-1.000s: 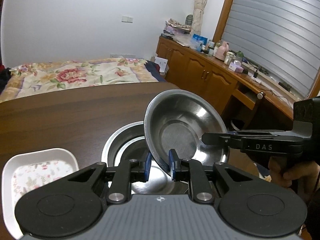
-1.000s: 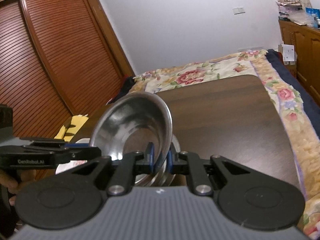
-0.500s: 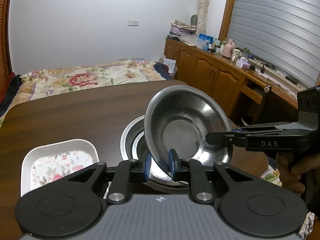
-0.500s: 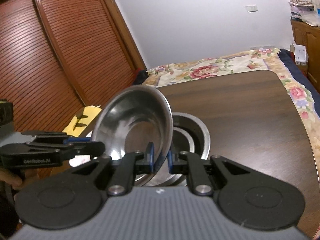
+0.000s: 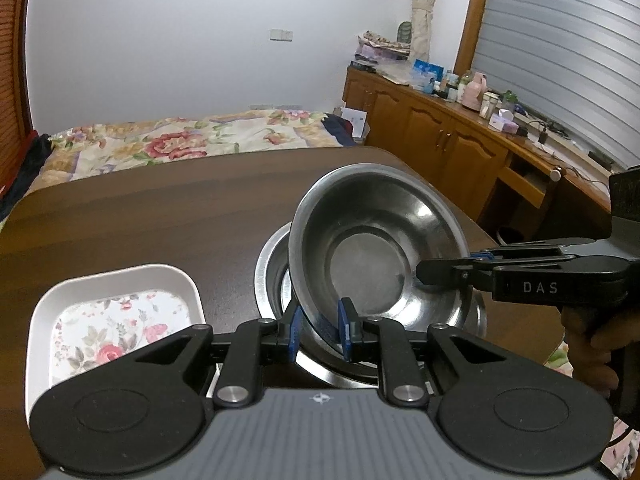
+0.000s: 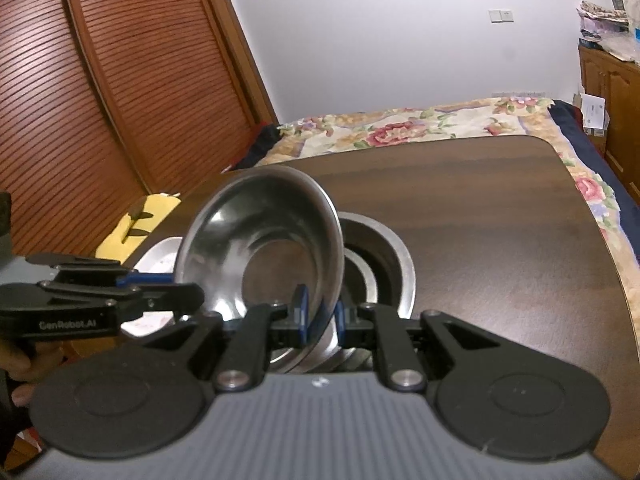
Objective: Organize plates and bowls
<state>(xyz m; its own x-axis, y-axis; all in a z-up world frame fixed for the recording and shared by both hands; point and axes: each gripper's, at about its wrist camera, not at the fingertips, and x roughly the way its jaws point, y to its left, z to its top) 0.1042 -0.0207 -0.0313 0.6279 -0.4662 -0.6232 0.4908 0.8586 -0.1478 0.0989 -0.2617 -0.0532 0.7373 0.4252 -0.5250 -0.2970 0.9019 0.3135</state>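
Both grippers have sunk a little with the steel bowl [image 5: 376,248] between them, and the nested bowls [image 5: 272,264] on the table now sit closer beneath it than a second ago.

From the left wrist, the left gripper [image 5: 320,330] is nearly shut, its blue pads pinching the near rim of the tilted bowl. The right gripper [image 5: 424,272] comes in from the right with a hand behind it and is clamped on the opposite rim. The bowl hangs in the air, partly over the stack and not yet seated. A white dish with a flower print [image 5: 116,320] lies on the table [image 5: 160,216] just left of the stack.

From the right wrist, the right gripper [image 6: 320,312] is closed tight on the thin rim of the bowl [image 6: 264,248], and the left gripper [image 6: 192,296] holds the far side. The stack [image 6: 384,264] lies just behind and below.

Thin polished steel like this is probably light and stiff but slippery, so the rolled rim is the safest place to grip, and two opposite holds should keep it from swinging.

The table is dark wood grain, smooth and hard. Beyond it stands a bed with a floral cover [image 5: 180,144], slatted wooden doors [image 6: 100,80] on one side and a cluttered wooden cabinet [image 5: 440,120] under a shuttered window on the other.
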